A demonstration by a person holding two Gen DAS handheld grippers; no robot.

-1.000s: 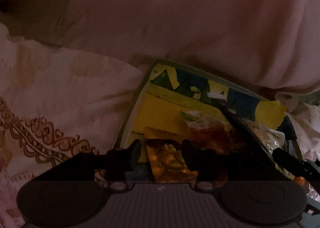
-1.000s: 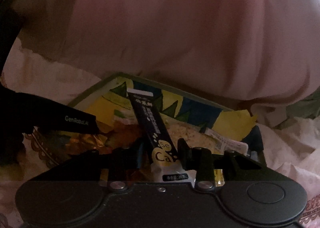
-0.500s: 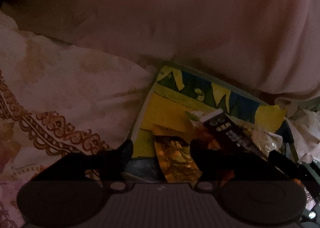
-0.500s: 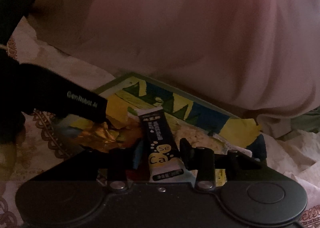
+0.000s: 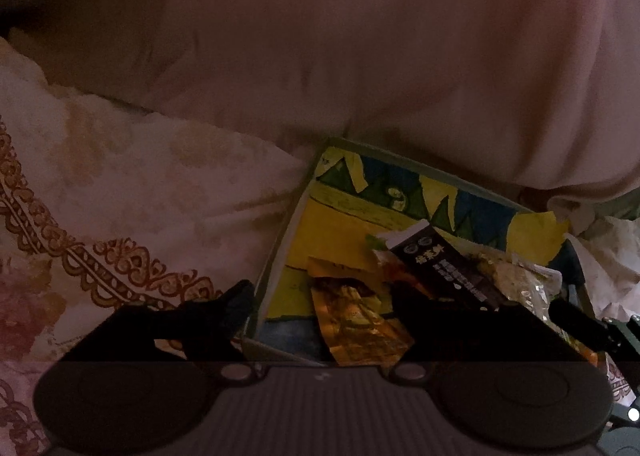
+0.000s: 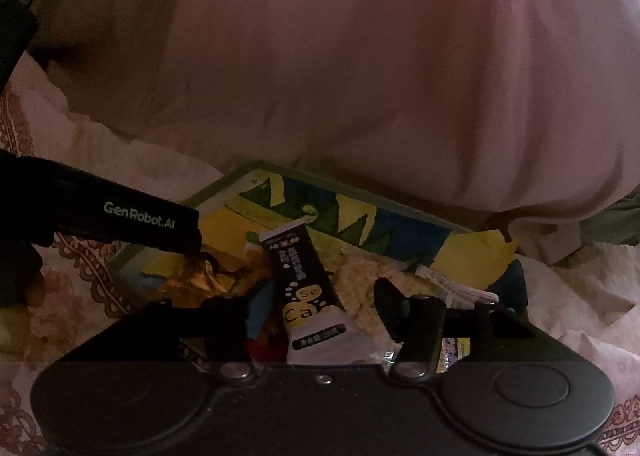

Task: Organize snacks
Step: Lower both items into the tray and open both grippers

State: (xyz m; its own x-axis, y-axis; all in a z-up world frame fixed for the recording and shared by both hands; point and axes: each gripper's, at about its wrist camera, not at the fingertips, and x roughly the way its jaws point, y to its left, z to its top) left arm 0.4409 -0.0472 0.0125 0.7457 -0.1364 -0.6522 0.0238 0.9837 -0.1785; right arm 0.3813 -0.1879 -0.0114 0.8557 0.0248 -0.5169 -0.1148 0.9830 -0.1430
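A shallow box (image 5: 304,196) (image 6: 224,192) with a yellow, blue and green lining lies on the bed and holds several snack packets. My left gripper (image 5: 320,296) is open at the box's near left corner, a gold foil packet (image 5: 356,320) lying loose between its fingers. My right gripper (image 6: 316,292) is open at the box's near edge, a black stick packet marked "Se Ca" (image 6: 304,280) lying loose between its fingers. The black packet also shows in the left wrist view (image 5: 440,268). The left gripper's finger, marked GenRobot.AI (image 6: 132,216), reaches over the gold packet (image 6: 200,276).
A cream bedspread with a brown scroll border (image 5: 120,264) lies to the left. A large pink pillow or duvet (image 5: 360,56) rises behind the box. Pale clear-wrapped snacks (image 6: 372,272) fill the box's right side. White crumpled cloth (image 5: 612,252) lies at right.
Both grippers have opened wider. The gold packet and the black stick packet, held a second ago, now lie released in the box. Both grippers have drawn back slightly.
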